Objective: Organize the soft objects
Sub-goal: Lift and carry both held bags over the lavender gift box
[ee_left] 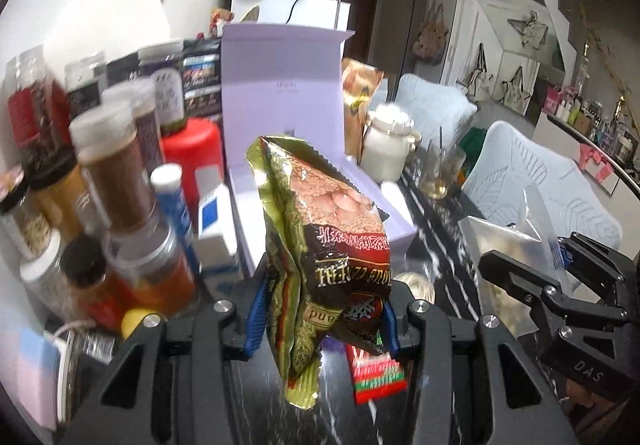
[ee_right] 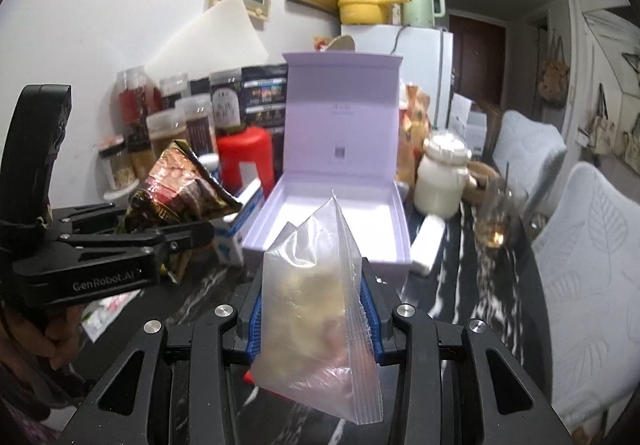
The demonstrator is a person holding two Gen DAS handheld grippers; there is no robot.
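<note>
Left gripper [ee_left: 322, 315] jaws pinching snack bag [ee_left: 320, 245] low; right gripper [ee_right: 316, 319] jaws pinching clear zip bag [ee_right: 316, 309]. Both looking light, crinkly, slippery; gripping mid-body seems safest. Open box [ee_right: 402, 213] sitting frame centre.

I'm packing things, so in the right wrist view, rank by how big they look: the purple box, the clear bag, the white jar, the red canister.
1. Purple box
2. Clear bag, enlarged by nearness
3. White jar and red canister look alike

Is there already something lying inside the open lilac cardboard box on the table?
No, the open lilac cardboard box shows only its bare pale floor in the right wrist view.
</note>
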